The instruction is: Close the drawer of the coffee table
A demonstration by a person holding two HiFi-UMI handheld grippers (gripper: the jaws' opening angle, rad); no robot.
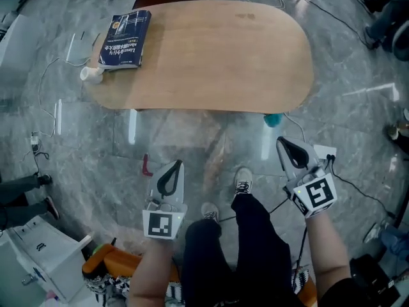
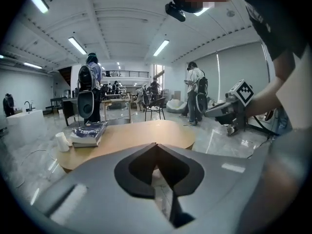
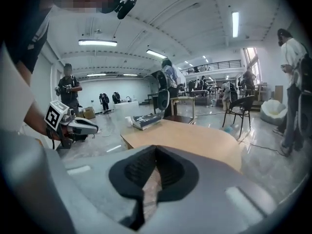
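Closest in, the person's dark trouser legs (image 1: 236,248) and two forearms fill the bottom of the head view; each forearm holds a tool out over the grey marble floor (image 1: 192,139); the left hand-held gripper (image 1: 176,167) and the right hand-held gripper (image 1: 284,144) both have their jaws pressed together with nothing between them, and both stand well apart from the counter (image 1: 217,62). Beyond the feet stands that oval wooden counter; a blue book (image 1: 126,39) lies at its far left end, and a small white cup (image 1: 91,75) sits just beside the book at the rim; the drawer cannot be made out under the top in any view.
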